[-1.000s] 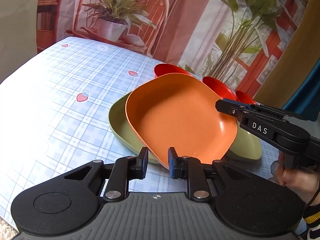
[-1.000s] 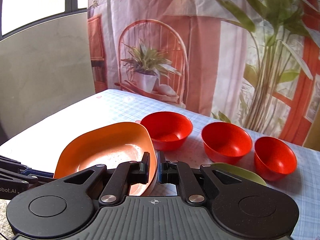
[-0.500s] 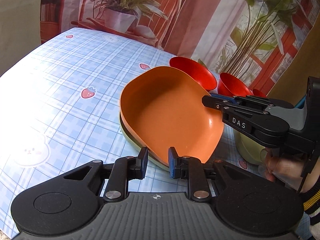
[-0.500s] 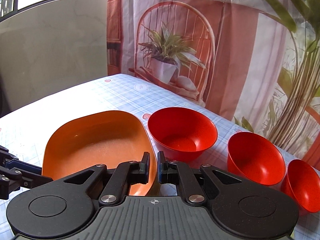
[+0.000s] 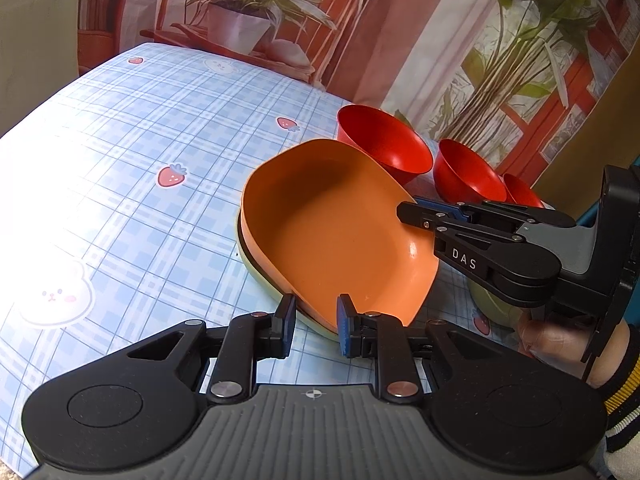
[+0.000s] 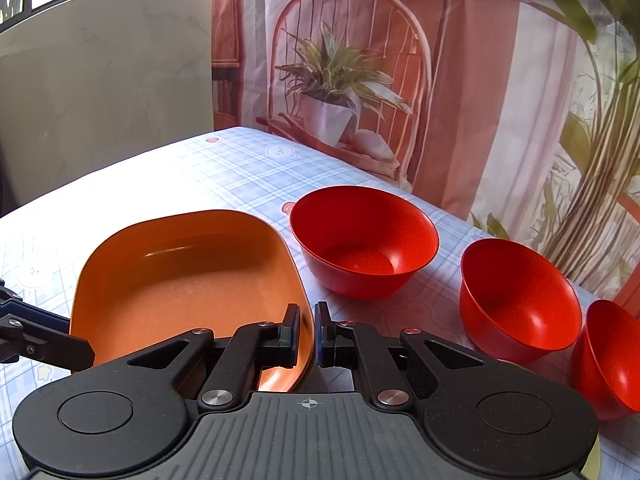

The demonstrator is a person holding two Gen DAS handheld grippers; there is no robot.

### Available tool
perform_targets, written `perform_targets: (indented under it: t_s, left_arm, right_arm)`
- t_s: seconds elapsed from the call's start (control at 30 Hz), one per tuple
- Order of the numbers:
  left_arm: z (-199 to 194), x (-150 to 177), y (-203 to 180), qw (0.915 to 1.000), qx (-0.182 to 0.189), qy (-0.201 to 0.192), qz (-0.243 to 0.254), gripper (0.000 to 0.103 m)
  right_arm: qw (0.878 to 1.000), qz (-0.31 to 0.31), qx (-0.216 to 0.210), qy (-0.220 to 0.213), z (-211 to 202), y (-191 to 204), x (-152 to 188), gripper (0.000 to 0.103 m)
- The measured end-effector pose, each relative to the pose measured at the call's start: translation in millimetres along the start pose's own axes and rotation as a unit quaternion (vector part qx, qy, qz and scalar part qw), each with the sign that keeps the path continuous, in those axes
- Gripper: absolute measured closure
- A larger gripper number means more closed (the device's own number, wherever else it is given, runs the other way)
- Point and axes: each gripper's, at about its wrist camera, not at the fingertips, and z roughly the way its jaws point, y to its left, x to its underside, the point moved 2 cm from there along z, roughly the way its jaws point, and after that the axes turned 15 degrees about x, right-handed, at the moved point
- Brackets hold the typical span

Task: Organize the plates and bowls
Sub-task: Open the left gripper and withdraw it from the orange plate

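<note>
- The right gripper point(image 6: 307, 336) pinches the near rim of the orange plate point(image 6: 188, 276), one finger inside the rim and one outside with the wall caught between them; the grip at the edge appears chosen so the plate can be steered flat onto the one below.
- In the left wrist view the same tool, marked DAS, reaches in from the right and its fingertips point(image 5: 416, 214) sit on the plate's right-hand rim.
- The left gripper point(image 5: 314, 322) is parted, its jaws straddling the plate's near edge without visibly clamping it; it seems posted there to steady the stack, not to carry.
- The orange plate lies nested in a green plate point(image 5: 256, 270), of which only a thin lip shows along the left and near sides, on the blue checked tablecloth point(image 5: 120, 168).
- A second green dish point(image 5: 492, 308) peeks out low on the right, behind the right gripper's body.
- Three red bowls point(image 6: 362, 246) stand in a row just beyond the plates, separate and unstacked; judged from this, the plates are nearly sorted and the bowls remain.
</note>
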Motion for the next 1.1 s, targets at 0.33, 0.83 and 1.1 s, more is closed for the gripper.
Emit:
perform_targets:
  t_s: [0.33, 0.83, 1.1]
  left_arm:
    - [-7, -4, -5, 0.9998, -0.015, -0.012, 0.008, 0.077]
    - [-19, -11, -35, 0.9962, -0.036, -0.04, 0.069, 0.071]
    - [-16, -11, -62, 0.9921, -0.029, -0.046, 0.113, 0.071]
  right_arm:
    - [0.999, -0.021, 0.025, 0.022, -3, 6, -3, 0.092]
    - [0.997, 0.033, 0.063, 0.016, -51, -16, 11, 0.085]
    - [0.992, 0.087, 0.084, 0.019, -74, -56, 32, 0.078]
